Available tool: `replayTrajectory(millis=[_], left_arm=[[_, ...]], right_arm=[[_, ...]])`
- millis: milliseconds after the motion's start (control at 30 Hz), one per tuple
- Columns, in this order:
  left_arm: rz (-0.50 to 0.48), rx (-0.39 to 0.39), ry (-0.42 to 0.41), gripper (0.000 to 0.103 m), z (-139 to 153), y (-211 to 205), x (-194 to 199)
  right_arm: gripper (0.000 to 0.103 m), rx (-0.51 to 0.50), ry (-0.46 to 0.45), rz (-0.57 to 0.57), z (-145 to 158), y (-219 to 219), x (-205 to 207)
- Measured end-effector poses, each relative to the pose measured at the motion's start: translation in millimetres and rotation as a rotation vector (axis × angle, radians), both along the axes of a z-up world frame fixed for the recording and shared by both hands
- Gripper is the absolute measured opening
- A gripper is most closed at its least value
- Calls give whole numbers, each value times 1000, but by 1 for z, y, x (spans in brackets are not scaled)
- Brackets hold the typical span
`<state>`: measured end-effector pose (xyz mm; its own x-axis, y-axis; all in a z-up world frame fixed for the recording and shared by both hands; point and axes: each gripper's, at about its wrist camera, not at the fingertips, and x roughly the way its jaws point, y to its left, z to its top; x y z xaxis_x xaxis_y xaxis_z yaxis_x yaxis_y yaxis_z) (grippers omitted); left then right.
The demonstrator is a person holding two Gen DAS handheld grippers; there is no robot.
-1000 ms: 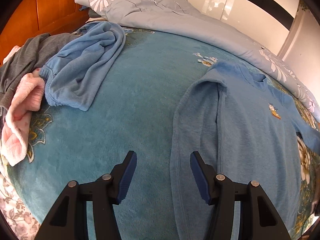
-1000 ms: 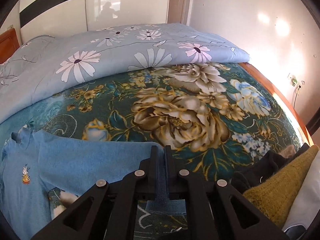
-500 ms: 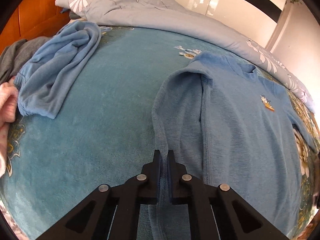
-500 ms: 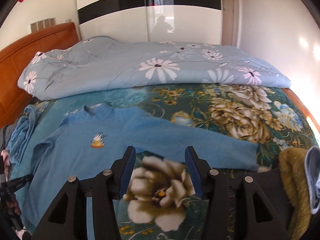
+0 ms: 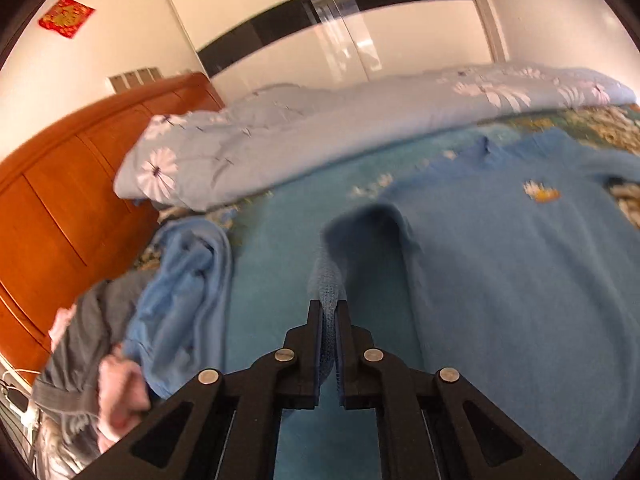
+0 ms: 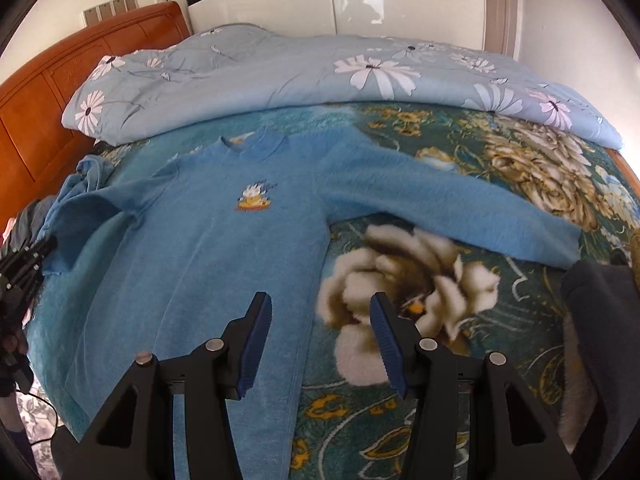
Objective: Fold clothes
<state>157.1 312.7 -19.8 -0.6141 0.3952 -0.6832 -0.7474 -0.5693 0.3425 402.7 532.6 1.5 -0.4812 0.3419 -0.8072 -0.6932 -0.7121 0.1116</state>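
Note:
A blue long-sleeved sweater (image 6: pixel 208 248) with a small duck emblem (image 6: pixel 254 200) lies front up on the floral bed blanket (image 6: pixel 460 152). Its right sleeve (image 6: pixel 460 208) stretches flat toward the right. My left gripper (image 5: pixel 329 312) is shut on the left sleeve (image 5: pixel 326 280), which rises off the blanket into the jaws; the sweater body (image 5: pixel 520 260) lies to its right. In the right wrist view the left gripper (image 6: pixel 38 250) shows at the far left, at that sleeve's end. My right gripper (image 6: pixel 320 320) hangs open above the sweater's lower right edge, holding nothing.
A light blue daisy-print duvet (image 6: pixel 300 76) lies rolled along the far side. A pile of blue, grey and pink clothes (image 5: pixel 160 300) sits at the left by the wooden headboard (image 5: pixel 52 200). Dark and mustard garments (image 6: pixel 600 320) lie at the right edge.
My left gripper closed on the left sleeve and has lifted it off the blanket. My right gripper let go of the right sleeve, opened and drew back over the sweater's lower edge.

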Motion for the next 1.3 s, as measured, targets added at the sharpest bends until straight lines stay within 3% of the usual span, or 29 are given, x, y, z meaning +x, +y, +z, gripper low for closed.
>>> replayTrajectory(millis=[67,133,200,233,300,367,433,567,767,800,833,867,933,1033,1167,1300], left_arm=[[-2,-39,-80,9,-24,0,4],[-1,-17,-164,10,-32,-1,7],[-13,22,-208,17,-28,-9,12],[-21,48,-236,26,-24,-15,13],[-26,135,-295,33,-14,-34,13],[22,218,-337,48,-4,-60,3],[146,266,-318,52,0,-89,-10],[328,276,-358,52,-13,-124,-46],[289,294,-416,51,-31,-127,-51],[272,315,-433,46,-32,-128,-52],[258,327,-451,25,-32,-127,-51],[249,330,-453,4,-30,-127,-51],[232,334,-452,4,-25,-126,-53],[242,302,-302,4,6,-126,-76],[308,282,-136,4,60,-132,-145],[358,192,-82,5,79,-117,-212]], right_arm=[[53,-38,-22,22,-12,-7,-7],[53,-52,-29,49,-19,-15,-13],[53,-48,-41,73,-24,-22,-19],[53,-49,-45,81,-26,-25,-22],[53,-62,-46,93,-29,-28,-24],[53,-68,-47,97,-31,-30,-25],[53,-67,-51,95,-32,-31,-24],[53,-80,-49,82,-35,-29,-25],[53,-98,-52,85,-40,-37,-31],[53,-101,-52,86,-40,-38,-32],[53,-103,-53,86,-41,-40,-33],[53,-105,-55,89,-42,-41,-34],[53,-110,-61,93,-43,-41,-36],[53,-112,-69,85,-45,-40,-38],[53,-113,-77,70,-46,-37,-38],[53,-114,-85,56,-48,-34,-39]])
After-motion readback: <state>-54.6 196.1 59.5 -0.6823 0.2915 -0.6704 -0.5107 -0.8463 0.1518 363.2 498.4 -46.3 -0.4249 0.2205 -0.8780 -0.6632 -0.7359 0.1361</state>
